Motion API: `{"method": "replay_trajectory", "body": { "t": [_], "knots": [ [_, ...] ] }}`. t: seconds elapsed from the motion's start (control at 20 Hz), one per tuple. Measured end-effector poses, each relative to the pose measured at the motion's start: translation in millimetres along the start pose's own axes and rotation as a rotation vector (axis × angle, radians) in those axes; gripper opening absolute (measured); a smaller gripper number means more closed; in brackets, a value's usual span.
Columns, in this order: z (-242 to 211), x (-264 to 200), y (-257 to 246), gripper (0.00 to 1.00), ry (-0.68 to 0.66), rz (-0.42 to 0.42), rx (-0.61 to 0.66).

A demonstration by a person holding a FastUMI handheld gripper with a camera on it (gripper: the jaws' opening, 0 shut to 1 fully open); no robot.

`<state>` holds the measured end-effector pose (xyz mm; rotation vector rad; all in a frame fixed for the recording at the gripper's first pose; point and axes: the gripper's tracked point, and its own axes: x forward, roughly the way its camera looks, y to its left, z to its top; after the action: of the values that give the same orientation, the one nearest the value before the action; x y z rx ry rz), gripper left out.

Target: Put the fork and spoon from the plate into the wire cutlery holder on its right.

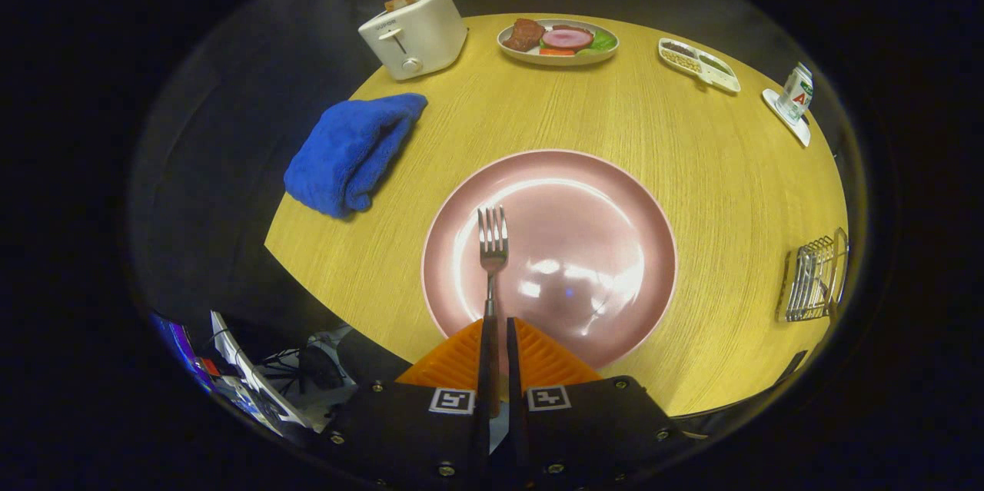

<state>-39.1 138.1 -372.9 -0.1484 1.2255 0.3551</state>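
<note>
Spanning most of the scene, the round wooden table (615, 137) carries everything, and the pink plate (615, 191) sits just ahead of the gripper's fingers. Next in size come the blue towel (350, 153) off to the left of the plate and the white toaster (415, 34) beyond it, then a dish of food (557, 41), a divided snack tray (699, 64) and a small carton (796, 91) along the far edge.

The wire cutlery holder (815, 276) stands well to the right of the plate, near the table's edge, and something thin seems to stand in it already, though it is too small to tell whether that is the spoon; no spoon lies on the plate.

The fork (492, 253) points straight forward, its long axis running along the fingers, tines out over the plate's left half. It appears lifted, not lying flat, which is a judgement from the angle. The gripper (498, 337) is closed to a narrow slit, both fingers pressing the fork's handle between them. The holder lies to the right of the held fork, so the coming move is likely a sideways carry.
</note>
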Motion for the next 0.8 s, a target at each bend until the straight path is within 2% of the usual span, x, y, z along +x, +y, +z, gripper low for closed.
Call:
{"method": "replay_trajectory", "body": {
  "t": [0.1, 0.8],
  "knots": [
    [-2, 5, 1, 0.14, 0.010, -0.008, -0.015],
    [-1, 33, -8, 0.13, 0.065, -0.037, 0.007]
  ]
}}
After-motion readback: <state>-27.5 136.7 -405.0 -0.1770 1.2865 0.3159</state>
